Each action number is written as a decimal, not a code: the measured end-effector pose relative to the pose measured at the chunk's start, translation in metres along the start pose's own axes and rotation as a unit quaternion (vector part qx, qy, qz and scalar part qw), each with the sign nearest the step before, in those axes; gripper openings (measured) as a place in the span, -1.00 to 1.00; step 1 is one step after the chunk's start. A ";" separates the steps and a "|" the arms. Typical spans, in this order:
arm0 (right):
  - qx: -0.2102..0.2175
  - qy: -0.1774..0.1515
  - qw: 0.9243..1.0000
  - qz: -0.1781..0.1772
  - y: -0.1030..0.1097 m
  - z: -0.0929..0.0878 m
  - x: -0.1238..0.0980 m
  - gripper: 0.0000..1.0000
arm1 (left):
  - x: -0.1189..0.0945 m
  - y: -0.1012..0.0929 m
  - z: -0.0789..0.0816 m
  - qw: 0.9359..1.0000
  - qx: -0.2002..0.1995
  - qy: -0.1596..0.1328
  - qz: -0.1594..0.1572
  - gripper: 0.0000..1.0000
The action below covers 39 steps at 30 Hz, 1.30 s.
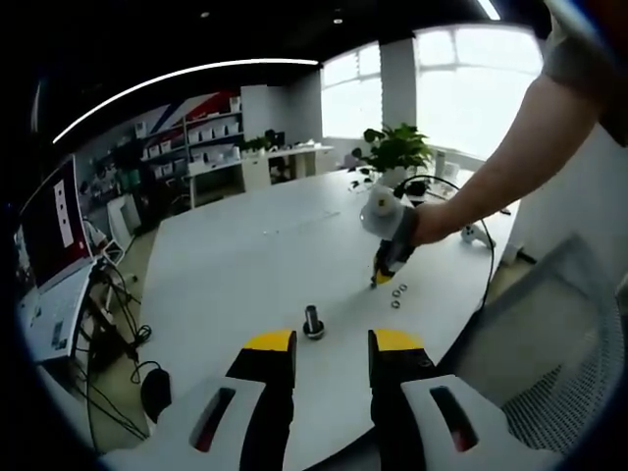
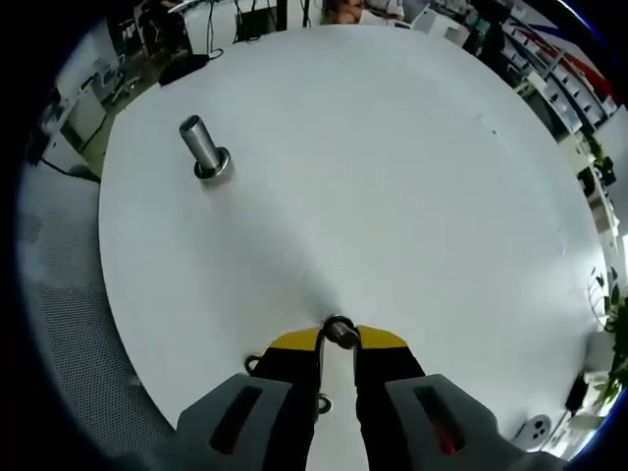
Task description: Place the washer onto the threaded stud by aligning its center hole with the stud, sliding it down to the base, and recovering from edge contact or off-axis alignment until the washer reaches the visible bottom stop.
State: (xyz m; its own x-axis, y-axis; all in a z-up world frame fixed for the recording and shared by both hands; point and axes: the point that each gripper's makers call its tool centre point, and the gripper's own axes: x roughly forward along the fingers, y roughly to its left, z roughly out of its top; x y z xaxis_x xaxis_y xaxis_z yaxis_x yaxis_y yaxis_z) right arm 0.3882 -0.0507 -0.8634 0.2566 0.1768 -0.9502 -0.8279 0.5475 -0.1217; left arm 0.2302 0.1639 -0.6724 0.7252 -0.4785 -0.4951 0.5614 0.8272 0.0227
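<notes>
Your right gripper (image 2: pixel 340 339) pinches one washer (image 2: pixel 341 332) between its nearly closed yellow tips, just above the white table (image 2: pixel 392 177). Two more washers (image 1: pixel 397 296) lie beside it. Your left gripper (image 1: pixel 332 345) hangs open and empty, near the single threaded stud (image 1: pixel 313 322).

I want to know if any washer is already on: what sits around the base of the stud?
In the right gripper view, the stud stands upright with a metal ring at its foot; washer or flange, I cannot tell. The right gripper pinches a washer elsewhere on the table.
</notes>
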 end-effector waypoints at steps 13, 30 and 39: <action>0.002 0.007 1.000 0.002 0.000 -0.001 0.007 -0.72 | 0.000 0.002 -0.001 1.000 -0.003 0.001 0.003 -0.45; 0.026 0.002 1.000 0.003 -0.004 -0.007 -0.003 -0.63 | 0.000 0.001 0.000 1.000 -0.004 0.000 0.003 -0.45; 0.021 0.008 1.000 0.021 -0.003 -0.034 -0.010 -0.61 | 0.000 0.001 0.000 1.000 0.000 0.002 0.004 -0.45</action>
State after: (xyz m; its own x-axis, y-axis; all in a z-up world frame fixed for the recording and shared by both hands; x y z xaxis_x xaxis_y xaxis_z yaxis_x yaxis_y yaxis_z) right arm 0.3706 -0.0819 -0.8637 0.2131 0.1878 -0.9588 -0.8157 0.5744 -0.0688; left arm 0.2307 0.1648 -0.6725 0.7275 -0.4708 -0.4991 0.5562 0.8306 0.0272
